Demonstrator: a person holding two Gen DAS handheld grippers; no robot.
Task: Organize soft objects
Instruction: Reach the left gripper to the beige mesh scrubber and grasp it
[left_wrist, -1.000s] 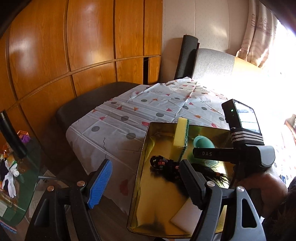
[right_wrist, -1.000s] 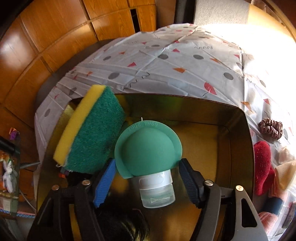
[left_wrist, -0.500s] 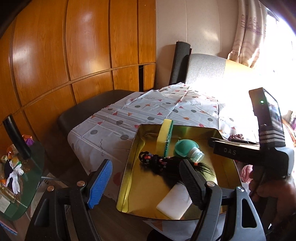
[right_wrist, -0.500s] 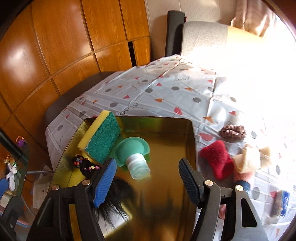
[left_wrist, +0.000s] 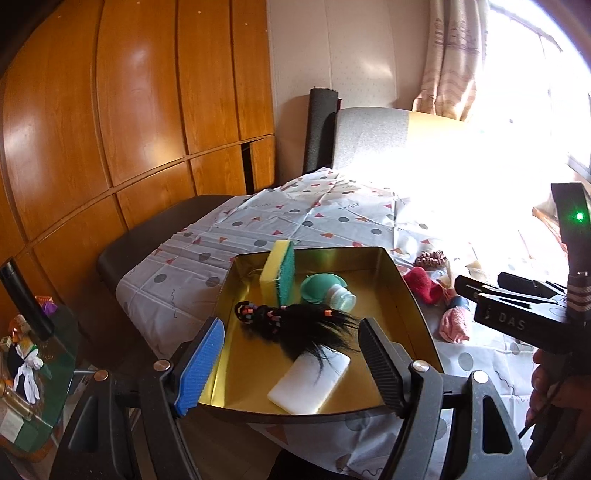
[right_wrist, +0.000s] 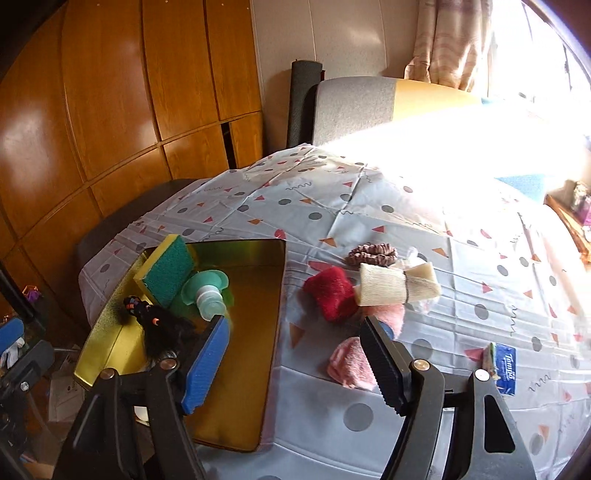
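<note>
Right wrist view: the right gripper (right_wrist: 295, 362) hangs above the table edge with its jaws apart and nothing between them — they have just been opening wider. Under its black finger lies a pink fluffy cloth (right_wrist: 349, 363) on the patterned tablecloth (right_wrist: 461, 295). Just beyond are a red plush piece (right_wrist: 332, 291) and a cream rolled sock (right_wrist: 397, 284), touching each other, with a brown scrunchie (right_wrist: 371, 254) behind them. A blue tissue packet (right_wrist: 504, 363) lies well apart to the right.

To the left stands the gold tray (right_wrist: 266, 295). At its far end a yellow-green sponge (right_wrist: 168, 269) leans on edge against the wall, a green silicone bottle (right_wrist: 207, 291) lies on its side just beside it, and a black hair tuft with coloured beads (right_wrist: 162, 325) sits nearer.

In the left wrist view the left gripper (left_wrist: 291, 362) is also wide open and empty, hovering at the tray's near rim. A white foam block (left_wrist: 310, 382) lies at the near end of the tray, partly under the hair. The person's hand (left_wrist: 550, 391) holds the other tool at the right — the far side of the table is washed out by window light.
</note>
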